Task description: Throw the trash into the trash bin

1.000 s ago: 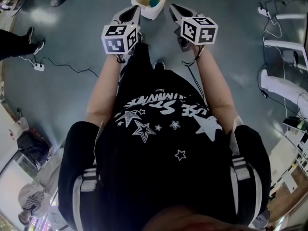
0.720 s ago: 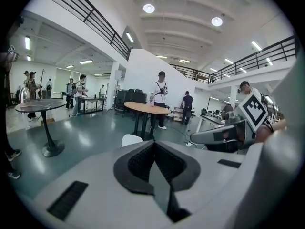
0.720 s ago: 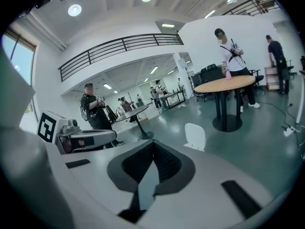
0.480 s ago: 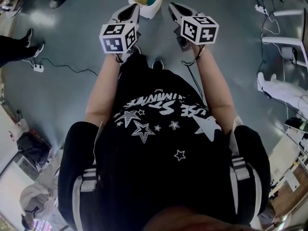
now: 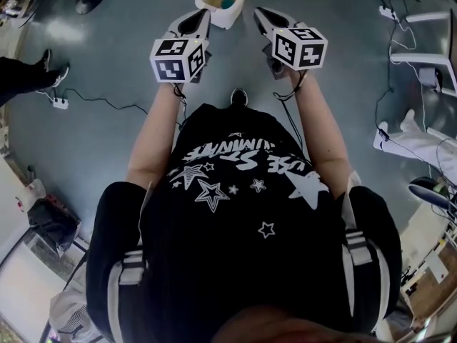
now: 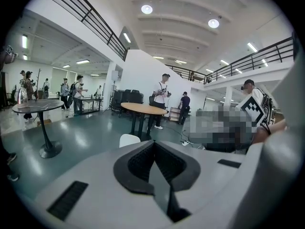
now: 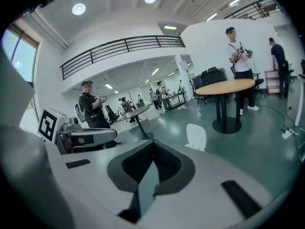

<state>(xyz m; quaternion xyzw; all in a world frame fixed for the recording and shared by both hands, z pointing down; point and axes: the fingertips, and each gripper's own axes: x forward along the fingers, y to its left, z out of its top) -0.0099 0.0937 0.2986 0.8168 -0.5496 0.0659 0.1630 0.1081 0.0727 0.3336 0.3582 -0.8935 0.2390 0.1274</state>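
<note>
On the floor, just beyond the tips of both tongs and between them, the trash bin (image 5: 220, 18) is seen upright, with a teal scrap (image 5: 227, 3) lying inside. Both the left tongs (image 5: 200, 20) and the right tongs (image 5: 260, 16) are pressed shut with nothing gripped. Neither is judged clearly nearer the bin; no further trash is seen.

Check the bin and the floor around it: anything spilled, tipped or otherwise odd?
Nothing stands out. The bin stands upright on the floor, a teal item inside it, and no litter shows beside it. The left gripper and right gripper are both shut and empty.
</note>
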